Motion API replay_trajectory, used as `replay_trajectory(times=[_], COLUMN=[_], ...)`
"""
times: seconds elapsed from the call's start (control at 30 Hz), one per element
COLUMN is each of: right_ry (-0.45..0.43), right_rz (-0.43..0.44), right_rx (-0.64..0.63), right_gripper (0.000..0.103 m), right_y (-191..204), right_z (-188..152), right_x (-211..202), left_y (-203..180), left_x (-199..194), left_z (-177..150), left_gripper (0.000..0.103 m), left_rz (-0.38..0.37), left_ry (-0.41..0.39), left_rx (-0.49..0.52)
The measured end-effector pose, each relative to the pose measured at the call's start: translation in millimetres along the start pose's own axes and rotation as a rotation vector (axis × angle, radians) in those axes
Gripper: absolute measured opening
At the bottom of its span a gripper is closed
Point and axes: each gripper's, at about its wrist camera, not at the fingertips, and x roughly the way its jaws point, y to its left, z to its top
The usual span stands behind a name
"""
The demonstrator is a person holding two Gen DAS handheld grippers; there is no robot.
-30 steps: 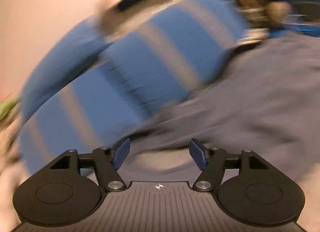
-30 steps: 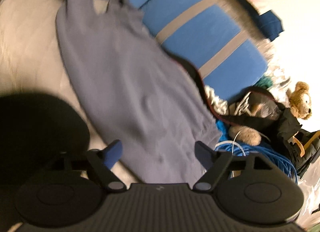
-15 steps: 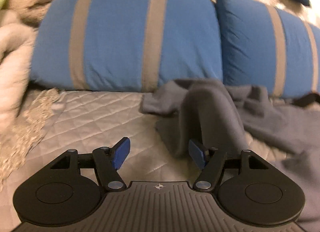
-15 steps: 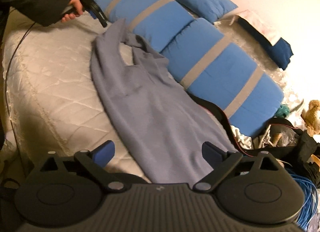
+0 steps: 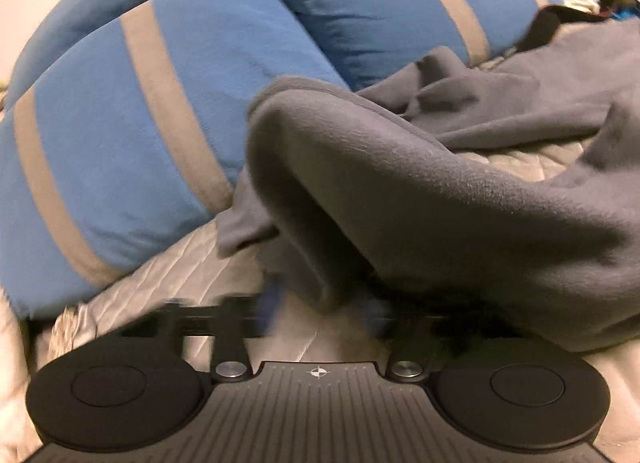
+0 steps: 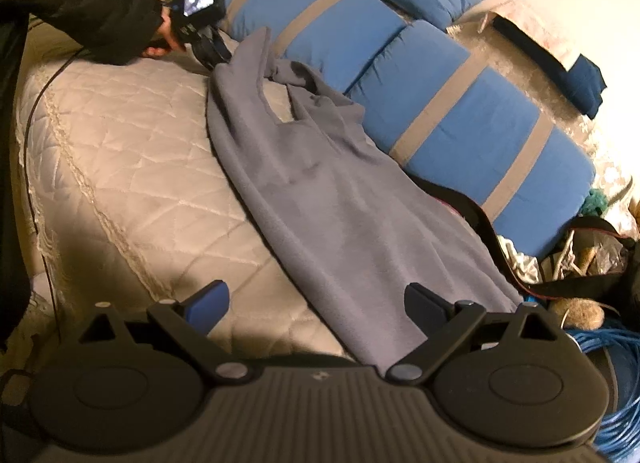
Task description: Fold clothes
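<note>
Grey garment [image 6: 320, 191] on quilted bed [image 6: 132, 167]; left gripper [image 6: 214, 53], at eleven o'clock, just clamping its strap; right gripper [image 6: 316, 303] spread wide

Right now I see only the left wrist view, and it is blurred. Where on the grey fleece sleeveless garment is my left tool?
Observer: In the right wrist view, the left tool meets the shoulder-strap end of the grey fleece sleeveless garment. Its jaws have just been closing, with fabric between them.
Operator: And the right tool?
Observer: The right tool stands open at the opposite, hem end.
Operator: Is the garment spread out?
Observer: Mostly flat on the cream quilted bedcover, lying along the blue pillows with grey stripes.
</note>
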Motion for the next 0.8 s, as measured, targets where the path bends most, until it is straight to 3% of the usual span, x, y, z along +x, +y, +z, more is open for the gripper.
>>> replay_trajectory(times=[0.1, 0.23, 0.43, 0.6, 0.7, 0.8], right_ry=[-0.021, -0.029, -0.032, -0.023, -0.016, -0.010], right_rz=[0.002, 0.008, 0.010, 0.005, 0.007, 0.007], right_rx=[-0.029, -0.035, -0.056, -0.096, -0.111, -0.104], right_gripper=[0.099, 0.099, 0.099, 0.099, 0.099, 0.099], right_y=[5.2, 6.5, 12.0, 18.7, 20.6, 20.3], right_z=[5.2, 6.0, 5.6, 4.6, 4.4, 4.5], right_x=[-0.3, 0.5, 2.4, 4.6, 5.9, 6.9], left_y=[1.3, 16.3, 50.6, 60.0, 62.8, 62.7], left_x=[4.7, -16.7, -79.6, -131.0, -154.8, -171.2], left_z=[-1.0, -4.7, -24.3, -50.0, -61.9, -65.7], left_gripper=[0.004, 0.004, 0.004, 0.004, 0.004, 0.004], left_rz=[0.011, 0.063, 0.136, 0.128, 0.100, 0.063], left_ry=[0.002, 0.000, 0.027, 0.093, 0.116, 0.103], left_rx=[0.049, 0.156, 0.355, 0.507, 0.513, 0.453])
